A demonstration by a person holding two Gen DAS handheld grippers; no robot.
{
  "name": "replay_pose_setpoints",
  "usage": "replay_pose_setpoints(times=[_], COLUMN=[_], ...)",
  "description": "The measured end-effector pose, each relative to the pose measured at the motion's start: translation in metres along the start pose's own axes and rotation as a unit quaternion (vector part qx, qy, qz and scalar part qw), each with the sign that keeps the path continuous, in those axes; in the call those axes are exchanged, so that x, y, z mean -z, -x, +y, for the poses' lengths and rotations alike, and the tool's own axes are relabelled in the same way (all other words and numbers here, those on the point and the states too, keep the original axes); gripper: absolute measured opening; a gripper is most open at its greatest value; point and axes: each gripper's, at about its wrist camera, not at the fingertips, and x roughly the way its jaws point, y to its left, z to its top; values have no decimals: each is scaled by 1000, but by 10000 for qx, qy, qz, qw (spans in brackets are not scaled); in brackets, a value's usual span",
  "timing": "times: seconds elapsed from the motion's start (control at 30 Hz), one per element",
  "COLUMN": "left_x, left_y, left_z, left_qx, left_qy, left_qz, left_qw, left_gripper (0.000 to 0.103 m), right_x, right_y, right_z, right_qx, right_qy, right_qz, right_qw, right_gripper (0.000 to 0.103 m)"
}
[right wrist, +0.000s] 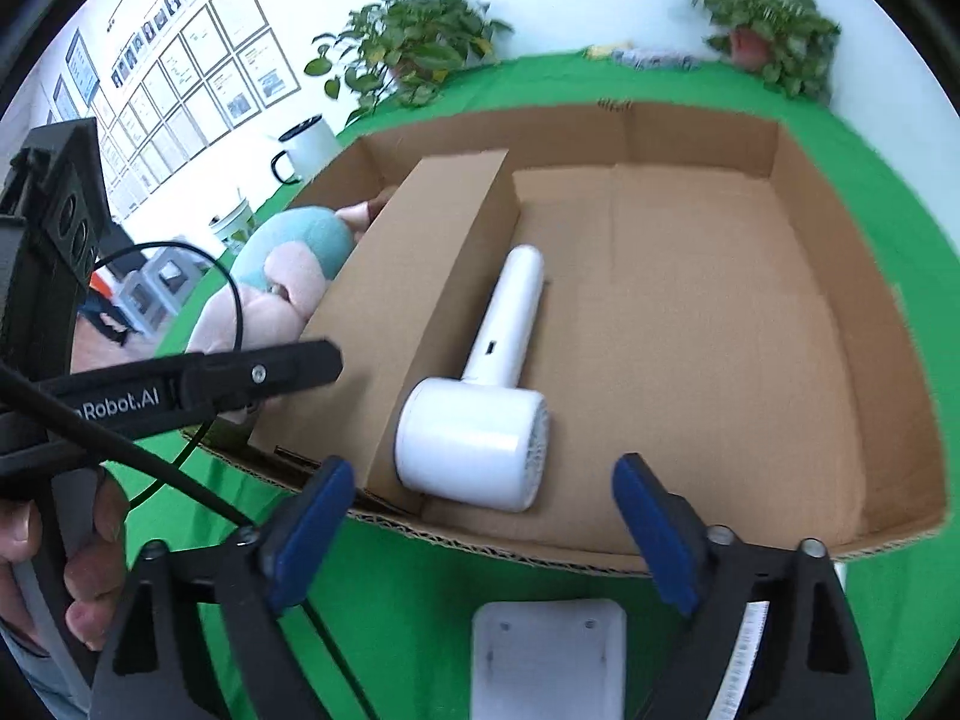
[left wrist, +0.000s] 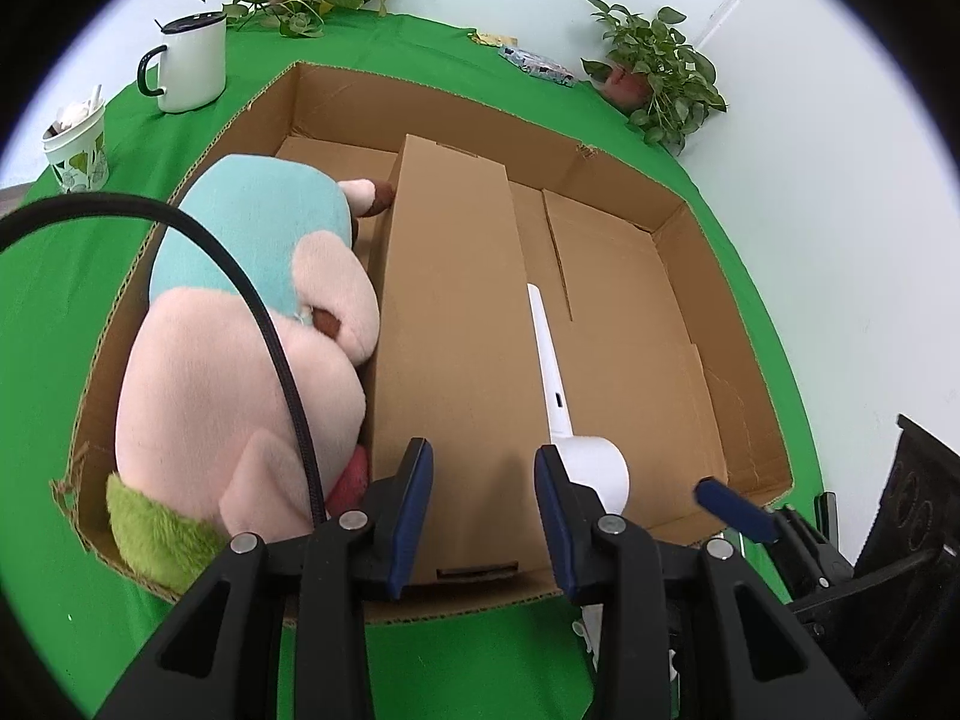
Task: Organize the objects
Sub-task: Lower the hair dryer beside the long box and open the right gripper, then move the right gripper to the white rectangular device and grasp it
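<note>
The white hair dryer (right wrist: pixel 480 396) lies flat on the floor of the large open cardboard box (right wrist: pixel 840 312), just ahead of the right claw (right wrist: pixel 480 534) and clear of it: the claw's 2 blue-padded jaws stand wide apart, released, above the box's near rim, with nothing between them. The dryer's round head is the part nearest this claw and its handle points away, deeper into the box. To the left of the dryer, touching its head, stands a long narrow cardboard insert (right wrist: pixel 414 294), and beyond that a pink and teal plush toy (right wrist: pixel 288 264) fills the left compartment. The left claw (left wrist: pixel 486 516) hangs over the near end of that insert, angled steeply down, its jaws only narrowly parted around the insert's top; whether the pads actually press on the cardboard cannot be told. From this claw the plush toy sits directly to the left and the dryer's head just to the right. In the right wrist view a person's hand (right wrist: pixel 90 558) grips the left tool's handle at the lower left. The box rests on a green-covered desk (left wrist: pixel 72 312) with a white mug (left wrist: pixel 192 60), a paper cup (left wrist: pixel 78 144) and 2 potted plants (left wrist: pixel 654 66) beyond the far rim.
</note>
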Motion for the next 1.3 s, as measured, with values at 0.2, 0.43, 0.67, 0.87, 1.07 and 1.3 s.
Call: replay_pose_setpoints(times=[0.2, 0.43, 0.67, 0.87, 1.07, 1.3], left_x=[7, 28, 63, 76, 92, 104], left_y=[2, 19, 66, 78, 54, 35], left_z=[-1, -26, -61, -51, -32, -32], left_qx=[38, -499, -1328, -1053, -615, -23], left_qy=[78, -443, -1247, -1065, -792, -621], left_qz=[89, -358, -1966, -2091, -1398, -836], left_qw=[9999, 9971, 9634, 9664, 9851, 9946], left_gripper=[34, 34, 80, 80, 80, 80], right_x=[17, 36, 53, 84, 136, 143], right_y=[32, 54, 69, 76, 73, 59], right_z=[-3, -4, 0, -2, -14, -23], right_qx=[394, 654, 715, 243, -344, -108], right_qy=[90, 181, 277, 707, 711, 748], right_qz=[-454, -673, -846, -847, -500, -371], right_qw=[9982, 9954, 9935, 9936, 9956, 9965], right_gripper=[102, 102, 102, 102, 102, 100])
